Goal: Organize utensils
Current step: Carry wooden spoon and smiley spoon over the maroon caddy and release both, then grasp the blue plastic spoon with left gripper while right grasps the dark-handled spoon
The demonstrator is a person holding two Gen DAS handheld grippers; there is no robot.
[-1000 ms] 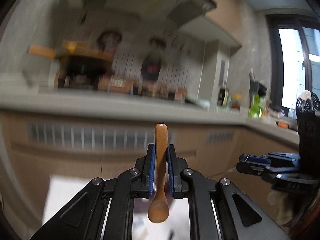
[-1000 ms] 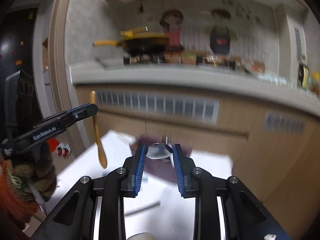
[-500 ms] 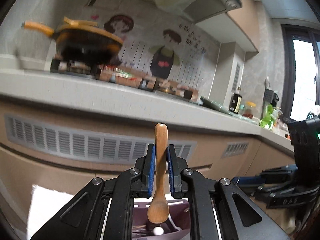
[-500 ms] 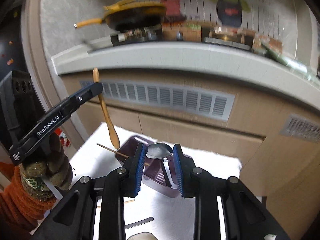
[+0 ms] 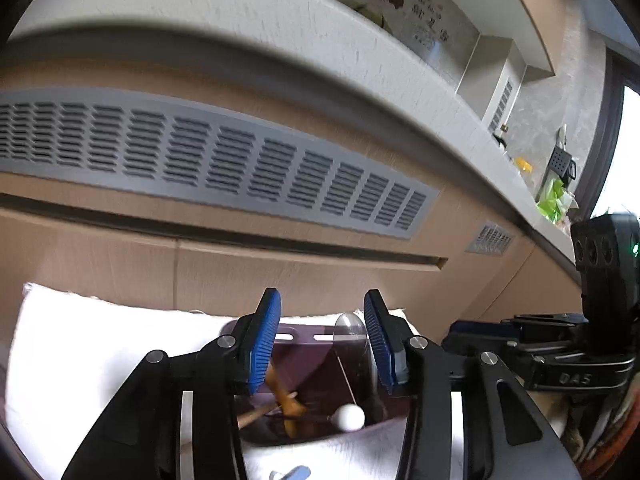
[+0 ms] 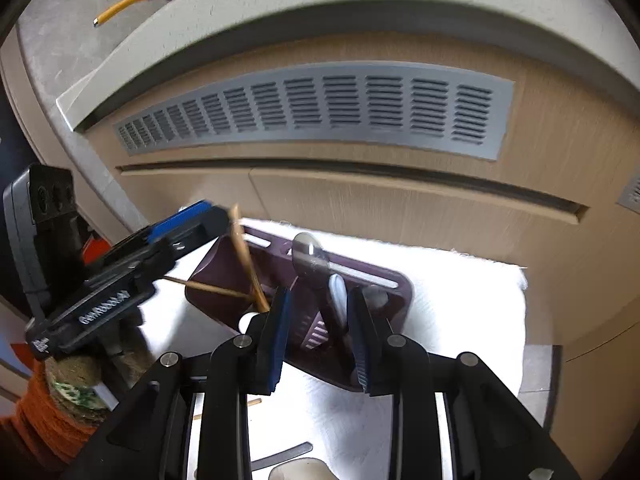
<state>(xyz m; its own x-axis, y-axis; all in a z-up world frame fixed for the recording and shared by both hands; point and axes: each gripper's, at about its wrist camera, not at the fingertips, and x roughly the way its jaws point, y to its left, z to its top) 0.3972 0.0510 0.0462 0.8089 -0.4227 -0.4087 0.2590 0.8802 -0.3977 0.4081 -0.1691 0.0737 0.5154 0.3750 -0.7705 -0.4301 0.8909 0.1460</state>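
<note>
Left wrist view: left tongs (image 5: 322,340) just opened, empty; wooden spoon (image 5: 280,392) half-hidden in purple caddy (image 5: 304,336); right tongs' (image 6: 320,336) grip unclear.

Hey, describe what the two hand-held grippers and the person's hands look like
Both are black, angular linkages with silver pivot bolts and ribbed blue pads. The left hand-held gripper carries white lettering along its side and a boxy black camera housing behind. The hand beneath it wears a knitted glove, orange with a khaki-green band.
</note>
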